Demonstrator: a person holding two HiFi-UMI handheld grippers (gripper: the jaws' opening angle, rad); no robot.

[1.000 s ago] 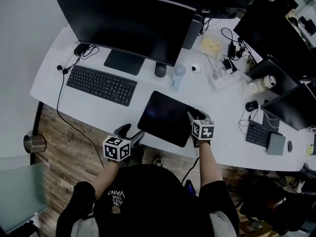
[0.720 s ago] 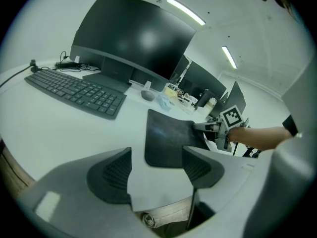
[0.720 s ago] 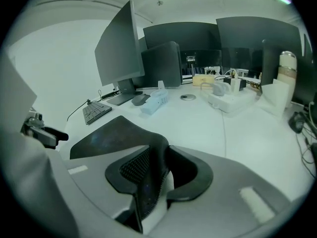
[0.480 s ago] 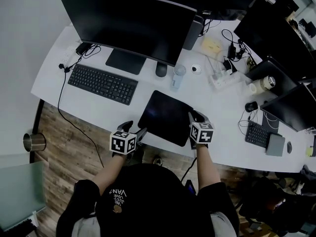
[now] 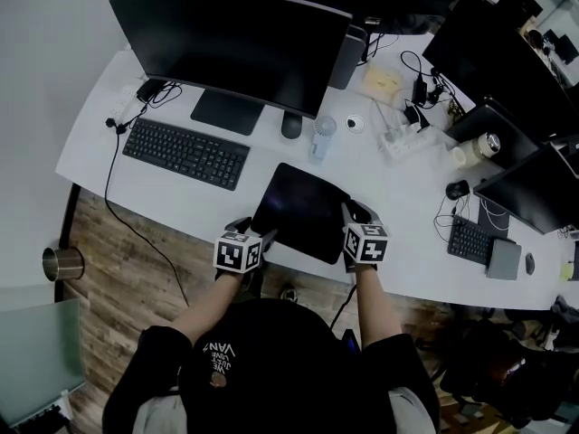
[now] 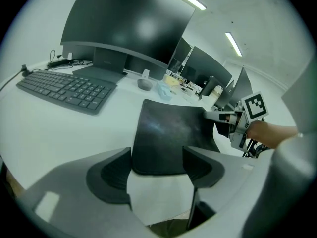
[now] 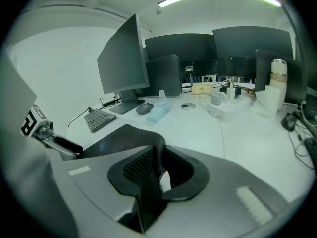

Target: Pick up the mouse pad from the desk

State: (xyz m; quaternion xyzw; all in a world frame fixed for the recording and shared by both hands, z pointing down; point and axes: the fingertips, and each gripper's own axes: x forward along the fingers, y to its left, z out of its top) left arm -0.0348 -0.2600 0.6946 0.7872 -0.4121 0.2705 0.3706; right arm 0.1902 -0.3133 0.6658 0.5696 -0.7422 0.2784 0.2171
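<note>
The black mouse pad (image 5: 298,208) lies near the front edge of the white desk (image 5: 136,188). My right gripper (image 5: 353,213) is at the pad's right edge. In the right gripper view that edge of the mouse pad (image 7: 114,140) curls up between the jaws of the right gripper (image 7: 159,170), which are closing on it and pinch it. My left gripper (image 5: 258,234) is at the pad's near left corner. Seen from the left gripper view, the left gripper (image 6: 157,170) stands open, the flat near edge of the mouse pad (image 6: 171,133) between its jaws, untouched.
A keyboard (image 5: 185,155) lies left of the pad, below a large monitor (image 5: 231,48). A mouse (image 5: 291,127) and a small pale fan (image 5: 321,138) sit behind the pad. A power strip (image 5: 403,139) and cables are at the right. A metal bin (image 5: 63,262) stands on the floor.
My left gripper has moved right and forward to the pad's near left corner. The right gripper's jaws have closed on the pad's right edge, which now curls up.
</note>
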